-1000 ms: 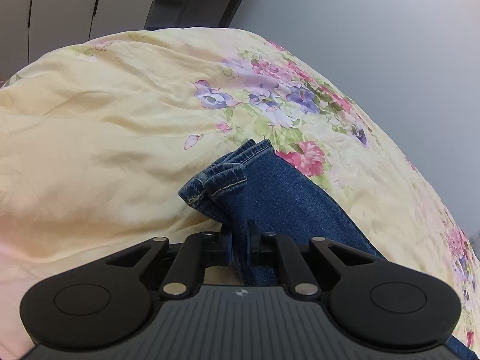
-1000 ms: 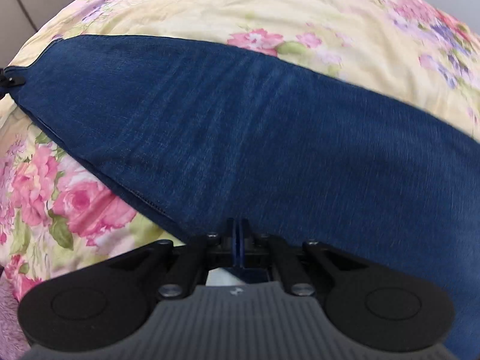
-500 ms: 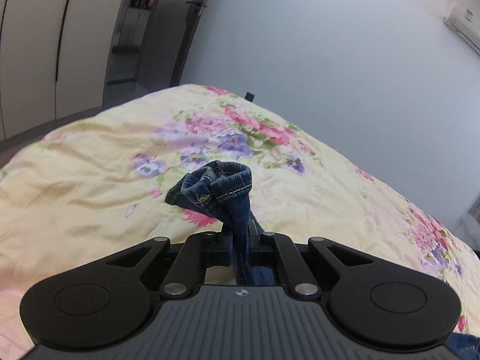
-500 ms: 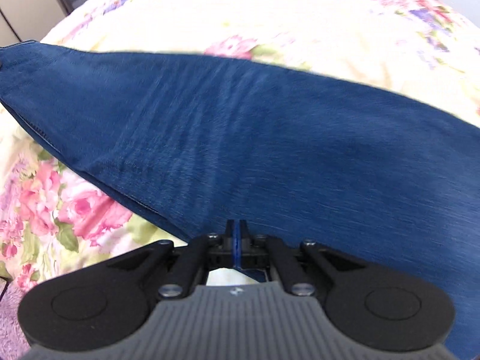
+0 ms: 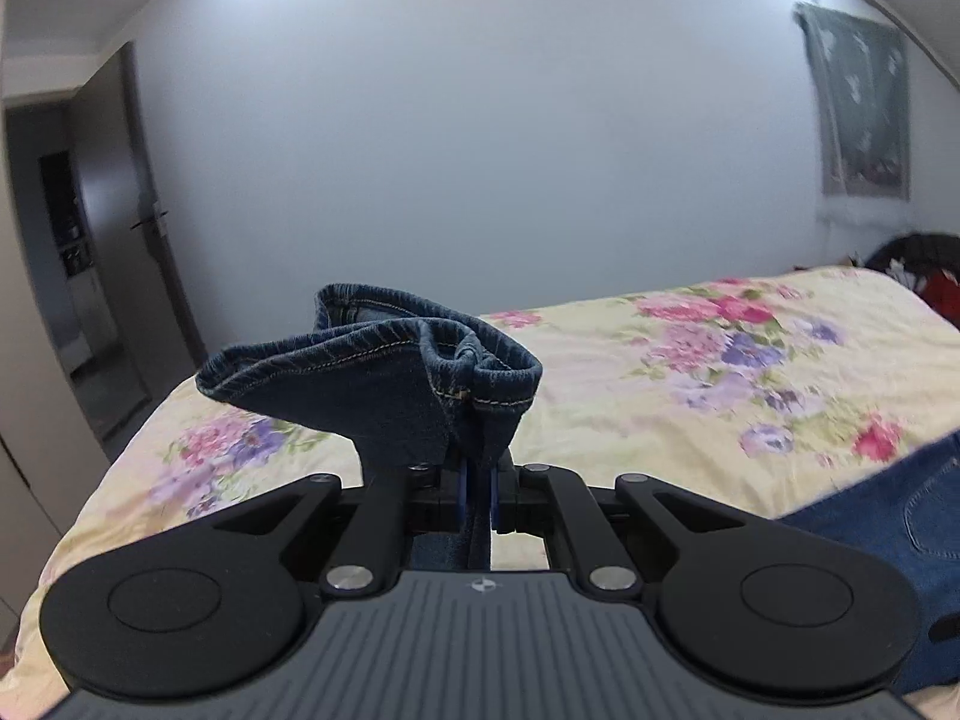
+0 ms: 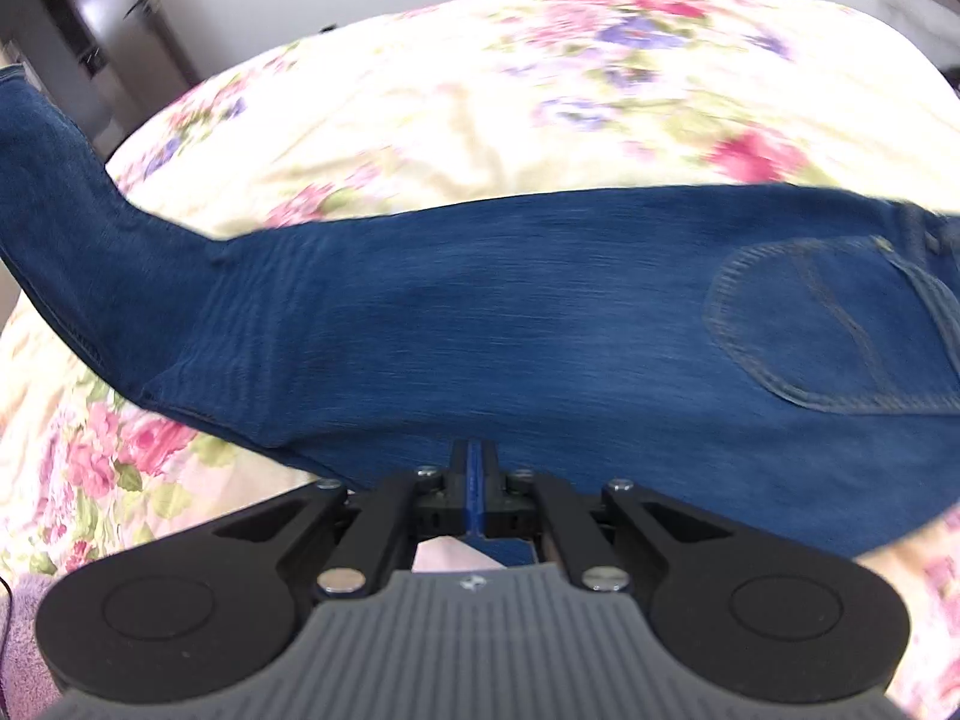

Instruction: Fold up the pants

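Dark blue jeans [image 6: 480, 324] lie across a bed with a yellow floral cover [image 6: 480, 96]. My left gripper [image 5: 477, 480] is shut on the leg hems [image 5: 384, 378], which stand bunched above the fingers, lifted off the bed. The seat of the jeans shows at the lower right of the left wrist view [image 5: 900, 510]. My right gripper [image 6: 474, 480] is shut on the near edge of the jeans around mid-leg. A back pocket [image 6: 840, 324] lies to the right. The left part of the leg rises up and out of that view [image 6: 54, 192].
The bed cover [image 5: 720, 372] runs to a plain white wall [image 5: 480, 150]. A dark doorway [image 5: 78, 276] is at the left. A grey hanging cloth [image 5: 858, 108] and dark and red items [image 5: 924, 276] are at the far right. A purple fabric [image 6: 18, 648] sits at the bed's near left corner.
My left gripper has lifted the leg hems high off the bed and swung to face the wall. The leg now rises at the left of the right wrist view, and the back pocket has come into sight.
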Demonstrator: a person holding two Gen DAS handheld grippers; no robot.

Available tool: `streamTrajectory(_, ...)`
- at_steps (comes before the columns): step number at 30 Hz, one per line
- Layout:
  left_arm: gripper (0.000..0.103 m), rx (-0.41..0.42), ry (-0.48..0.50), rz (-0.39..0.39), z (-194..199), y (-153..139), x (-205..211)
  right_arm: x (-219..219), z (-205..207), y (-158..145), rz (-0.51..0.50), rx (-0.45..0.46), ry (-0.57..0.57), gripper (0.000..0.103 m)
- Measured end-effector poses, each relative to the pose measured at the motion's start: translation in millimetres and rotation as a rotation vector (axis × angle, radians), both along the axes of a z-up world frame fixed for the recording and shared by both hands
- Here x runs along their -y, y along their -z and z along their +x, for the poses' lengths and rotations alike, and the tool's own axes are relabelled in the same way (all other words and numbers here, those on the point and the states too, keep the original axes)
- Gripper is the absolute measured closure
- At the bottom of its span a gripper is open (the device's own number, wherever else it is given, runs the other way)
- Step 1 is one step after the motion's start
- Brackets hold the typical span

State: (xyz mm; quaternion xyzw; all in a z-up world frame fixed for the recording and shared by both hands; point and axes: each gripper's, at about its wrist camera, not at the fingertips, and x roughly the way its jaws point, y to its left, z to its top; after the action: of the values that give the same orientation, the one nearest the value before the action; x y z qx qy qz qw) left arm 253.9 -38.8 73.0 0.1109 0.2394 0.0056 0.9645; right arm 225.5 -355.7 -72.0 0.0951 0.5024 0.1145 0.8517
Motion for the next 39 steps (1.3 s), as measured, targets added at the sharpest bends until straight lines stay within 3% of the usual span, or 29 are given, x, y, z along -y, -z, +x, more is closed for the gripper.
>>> streamTrajectory(4, 0.097, -0.048, 0.134, 0.17, -1, 67, 95, 42, -16, 2, 0.034, -0.004, 0.063, 0.103)
streamTrajectory(7, 0.097, -0.143, 0.238, 0.247, -13, 131, 148, 65, -28, 12, 0.058, -0.027, 0.111, 0.103)
streamTrajectory(10, 0.097, -0.257, 0.307, 0.268, -28, 178, 175, 82, -40, 22, 0.074, -0.059, 0.135, 0.103)
streamTrajectory(13, 0.096, -0.329, 0.307, 0.227, -34, 197, 175, 90, -50, 32, 0.095, -0.081, 0.14, 0.103)
streamTrajectory(16, 0.093, -0.408, 0.295, 0.09, -24, 198, 159, 88, -55, 41, 0.131, -0.086, 0.129, 0.103)
streamTrajectory(19, 0.081, -0.47, 0.304, -0.076, -18, 191, 137, 82, -57, 45, 0.171, -0.071, 0.113, 0.103)
streamTrajectory(24, 0.067, -0.529, 0.359, -0.144, -13, 186, 127, 68, -53, 45, 0.237, -0.052, 0.098, 0.099)
streamTrajectory(26, 0.033, -0.551, 0.43, -0.193, -15, 183, 125, 63, -48, 46, 0.255, -0.052, 0.094, 0.087)
streamTrajectory(28, 0.032, -0.567, 0.495, -0.243, -21, 176, 123, 58, -45, 44, 0.272, -0.054, 0.096, 0.077)
streamTrajectory(31, 0.032, -0.545, 0.525, -0.221, -27, 164, 119, 50, -40, 43, 0.316, -0.069, 0.112, 0.072)
streamTrajectory(33, 0.032, -0.532, 0.52, -0.195, -26, 156, 111, 44, -36, 43, 0.354, -0.083, 0.131, 0.062)
streamTrajectory(34, 0.032, -0.522, 0.508, -0.179, -24, 153, 106, 41, -35, 44, 0.378, -0.092, 0.143, 0.057)
streamTrajectory(39, 0.032, -0.468, 0.379, -0.131, -14, 145, 65, 22, -23, 58, 0.532, -0.166, 0.208, 0.055)
